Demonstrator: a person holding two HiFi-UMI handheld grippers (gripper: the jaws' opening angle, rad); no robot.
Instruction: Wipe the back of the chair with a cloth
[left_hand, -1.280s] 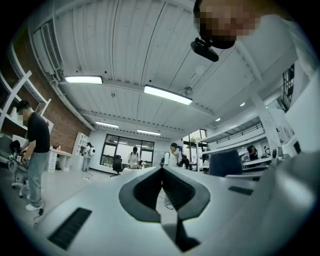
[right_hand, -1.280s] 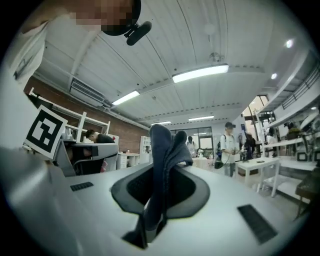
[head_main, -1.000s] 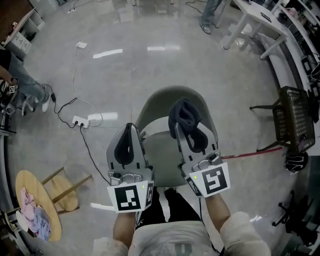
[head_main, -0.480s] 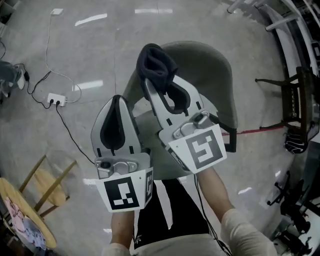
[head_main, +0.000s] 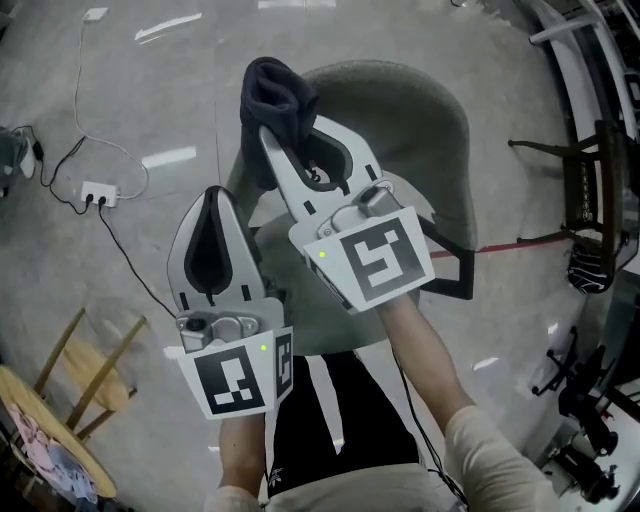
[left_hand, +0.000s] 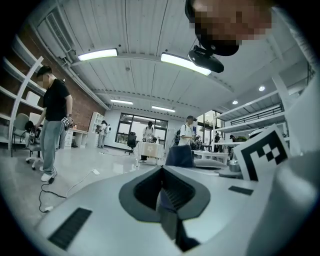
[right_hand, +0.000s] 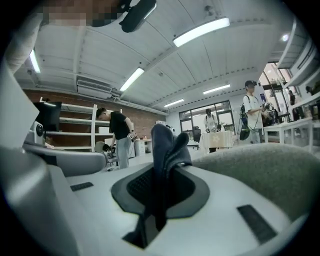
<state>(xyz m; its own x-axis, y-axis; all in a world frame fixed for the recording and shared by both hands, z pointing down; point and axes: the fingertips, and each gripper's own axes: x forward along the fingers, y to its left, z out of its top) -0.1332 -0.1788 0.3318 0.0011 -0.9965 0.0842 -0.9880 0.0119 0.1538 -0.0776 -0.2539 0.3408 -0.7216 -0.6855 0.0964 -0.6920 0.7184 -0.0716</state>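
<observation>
A grey-green chair stands below me; its curved backrest (head_main: 425, 105) is on the far side of the seat. My right gripper (head_main: 268, 135) is shut on a dark blue cloth (head_main: 276, 88), which bunches up above the jaw tips near the left end of the backrest's top edge. In the right gripper view the cloth (right_hand: 167, 147) stands up between the jaws, with the backrest (right_hand: 260, 172) just to its right. Whether the cloth touches the chair I cannot tell. My left gripper (head_main: 211, 200) is shut on nothing, left of the seat. The left gripper view shows the cloth (left_hand: 179, 156) ahead.
A power strip (head_main: 100, 192) with a trailing cable lies on the floor at left. A wooden stool (head_main: 95, 375) and a round table (head_main: 35, 440) with cloths are at lower left. A black mesh chair (head_main: 590, 200) stands at right. A person (left_hand: 52, 130) stands farther off.
The right gripper has carried the cloth up and to the left, toward the left end of the backrest. The left gripper has shifted slightly left and stays shut.
</observation>
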